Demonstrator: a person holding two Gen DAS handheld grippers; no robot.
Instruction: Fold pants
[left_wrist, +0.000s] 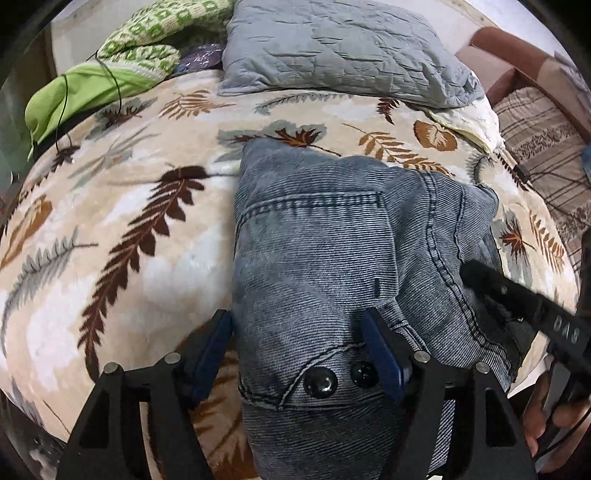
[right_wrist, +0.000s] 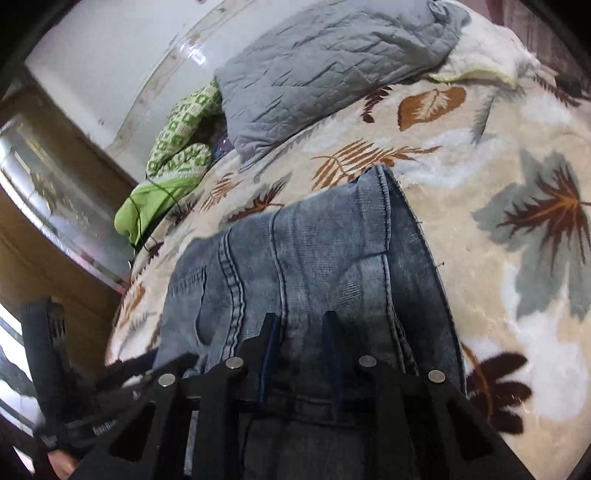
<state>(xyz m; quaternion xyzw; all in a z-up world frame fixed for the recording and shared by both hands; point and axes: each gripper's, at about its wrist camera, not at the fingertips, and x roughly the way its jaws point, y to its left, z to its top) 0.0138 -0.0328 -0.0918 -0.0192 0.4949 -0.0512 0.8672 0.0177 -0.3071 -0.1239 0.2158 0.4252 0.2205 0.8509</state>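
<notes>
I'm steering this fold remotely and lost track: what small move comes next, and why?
Probably close the left gripper on the near edge of the faded blue denim jeans. Its jaws stand open around the buttoned waistband, while the right gripper already pinches a denim fold.

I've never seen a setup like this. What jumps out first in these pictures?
A bundle of faded blue jeans lies in the middle of a bed, on a cream blanket printed with brown and grey leaves. A grey quilted pillow rests at the far edge, with green knitted fabric beside it.
</notes>
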